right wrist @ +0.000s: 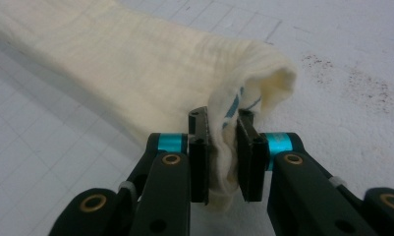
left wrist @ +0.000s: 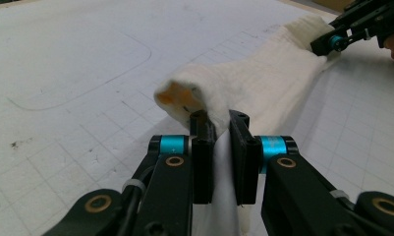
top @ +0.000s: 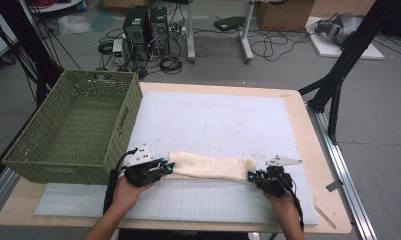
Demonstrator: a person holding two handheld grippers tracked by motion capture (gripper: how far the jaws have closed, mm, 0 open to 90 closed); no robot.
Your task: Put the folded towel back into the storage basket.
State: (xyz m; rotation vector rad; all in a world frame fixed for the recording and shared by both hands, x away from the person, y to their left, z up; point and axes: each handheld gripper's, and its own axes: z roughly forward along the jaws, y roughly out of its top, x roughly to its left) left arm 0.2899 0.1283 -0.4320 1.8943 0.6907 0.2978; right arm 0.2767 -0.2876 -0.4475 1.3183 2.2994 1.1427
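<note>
Nearest the person, the left gripper (top: 164,166) and the right gripper (top: 253,176) each have their jaws clenched on one end of a cream folded cloth (top: 210,167), which lies stretched between them across the near part of the white gridded mat (top: 213,120) on the surface. In the left gripper view the jaws pinch only a thin gathered edge below a loose, open roll of fabric; in the right gripper view the bite is also shallow, taken on a bunched fold just short of the cloth's curled end. The likely trouble is a slip: if the hands pull apart or lift unevenly, one thin fold could slide out of its jaws and that end would drop and unroll. The layers may also not all be caught, so a lift could let the inner ones sag open. Farther off, at the left, the green woven basket (top: 133,100) stands with its wall close to the left gripper; if the cloth is carried that way, a trailing end could snag on the rim or hang outside.
</note>
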